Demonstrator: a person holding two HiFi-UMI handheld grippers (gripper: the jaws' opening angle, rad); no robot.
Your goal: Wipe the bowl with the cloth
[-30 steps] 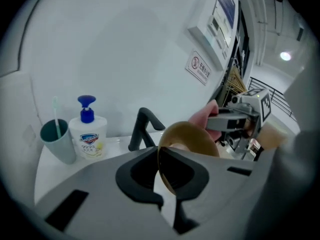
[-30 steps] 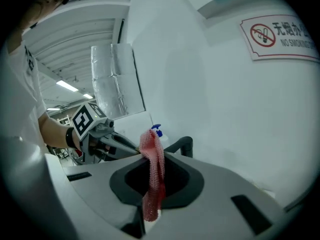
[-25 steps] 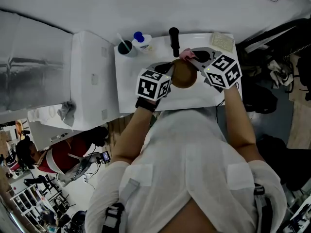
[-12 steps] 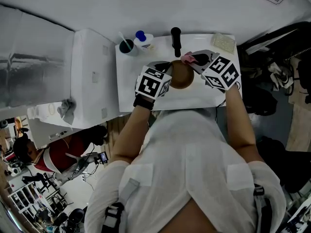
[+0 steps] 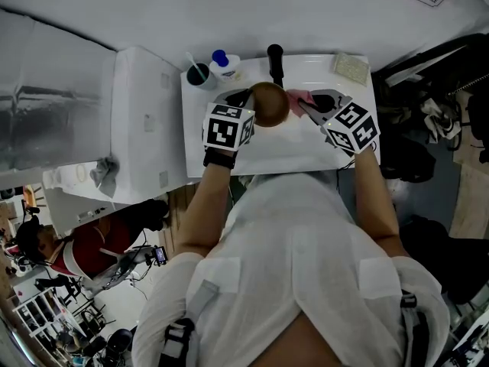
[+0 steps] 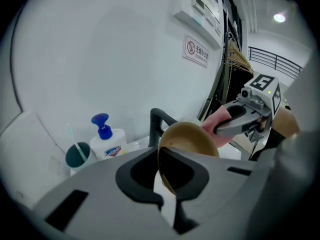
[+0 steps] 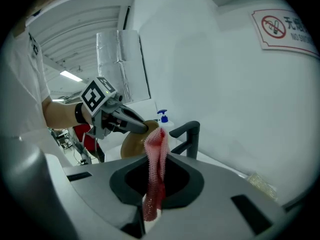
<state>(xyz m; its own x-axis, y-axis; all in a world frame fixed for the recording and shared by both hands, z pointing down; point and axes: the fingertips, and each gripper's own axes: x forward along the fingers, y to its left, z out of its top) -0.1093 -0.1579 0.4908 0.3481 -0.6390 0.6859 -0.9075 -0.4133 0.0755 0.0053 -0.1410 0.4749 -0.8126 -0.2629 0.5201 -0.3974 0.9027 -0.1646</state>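
A brown bowl (image 5: 269, 103) hangs over the white sink (image 5: 325, 147), held by its rim in my left gripper (image 5: 246, 102), which is shut on it. In the left gripper view the bowl (image 6: 189, 140) stands on edge between the jaws. My right gripper (image 5: 306, 104) is shut on a pink mesh cloth (image 5: 299, 99), just right of the bowl. In the right gripper view the cloth (image 7: 155, 171) rises from the jaws, its top close to the bowl (image 7: 134, 143); whether they touch I cannot tell.
A black faucet (image 5: 275, 60) stands at the sink's back. A soap bottle with a blue pump (image 5: 222, 66) and a dark cup (image 5: 199, 75) sit at the back left, a sponge (image 5: 351, 68) at the back right. A white cabinet (image 5: 149, 125) adjoins on the left.
The left gripper has carried the bowl left and toward the faucet. The right gripper with the cloth has followed a little, and the cloth now sits beside the bowl's right edge.
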